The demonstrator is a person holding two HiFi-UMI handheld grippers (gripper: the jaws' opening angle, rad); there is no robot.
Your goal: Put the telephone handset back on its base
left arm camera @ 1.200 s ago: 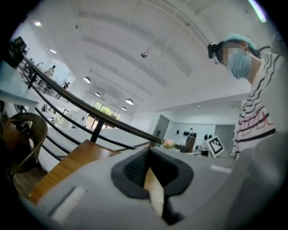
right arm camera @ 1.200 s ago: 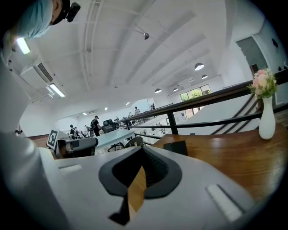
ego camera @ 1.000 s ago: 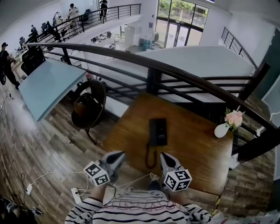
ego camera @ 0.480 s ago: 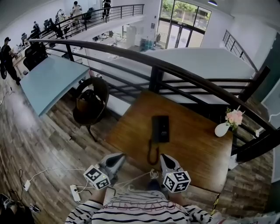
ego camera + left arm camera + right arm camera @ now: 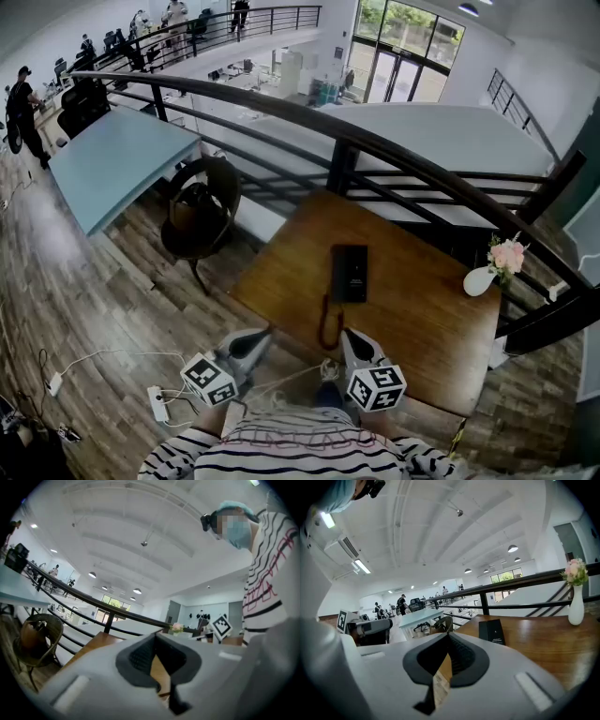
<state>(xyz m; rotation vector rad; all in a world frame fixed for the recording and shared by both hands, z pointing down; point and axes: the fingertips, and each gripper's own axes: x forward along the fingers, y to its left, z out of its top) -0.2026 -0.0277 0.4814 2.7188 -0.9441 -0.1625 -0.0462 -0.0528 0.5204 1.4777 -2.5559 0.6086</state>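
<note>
The left gripper (image 5: 255, 339), jaws pressed together on nothing, hangs just off the wooden table's (image 5: 422, 323) near edge; the right gripper (image 5: 354, 339), likewise closed and empty, reaches just over that edge; the black telephone (image 5: 349, 273) lies mid-table, its cord (image 5: 328, 323) curling toward the near edge.

Bright, even daylight; fisheye-warped edges
</note>
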